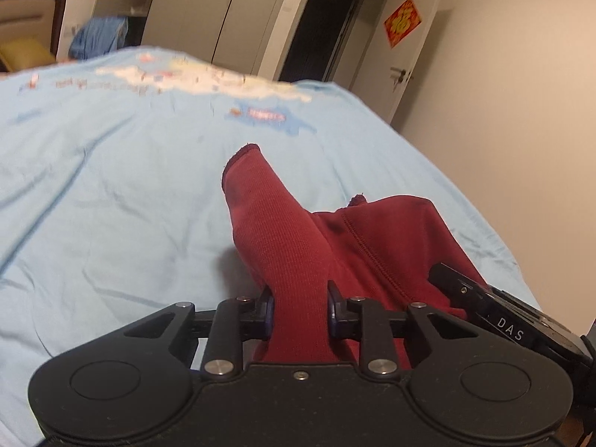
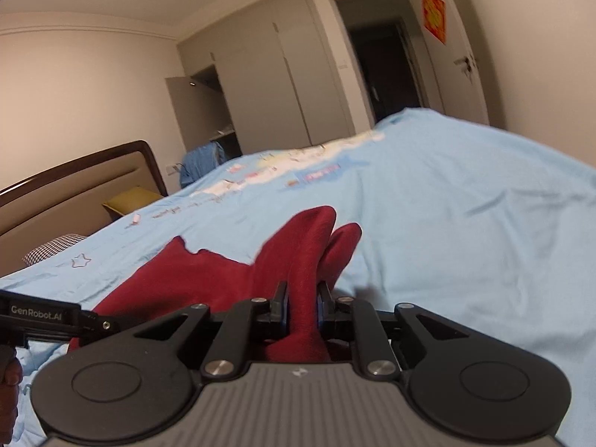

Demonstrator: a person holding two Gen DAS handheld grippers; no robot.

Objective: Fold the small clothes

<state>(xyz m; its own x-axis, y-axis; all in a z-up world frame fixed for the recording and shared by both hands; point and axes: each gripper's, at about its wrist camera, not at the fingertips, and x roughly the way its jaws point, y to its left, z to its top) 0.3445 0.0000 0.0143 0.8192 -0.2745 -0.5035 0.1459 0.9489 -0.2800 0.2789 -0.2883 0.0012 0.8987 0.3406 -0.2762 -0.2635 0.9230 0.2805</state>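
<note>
Red cloth fills both grips: the left gripper [image 1: 300, 307] has its jaws pressed narrow on a ribbed cuff of the dark red garment [image 1: 387, 238], the cuff standing up past the pads; the right gripper [image 2: 302, 307] is likewise clamped on a bunched fold of the same garment [image 2: 208, 279]; the rest of it lies spread on the light blue bedsheet [image 1: 111, 193], near the bed's front edge; the headboard [image 2: 74, 182] stands at the bed's left end.
</note>
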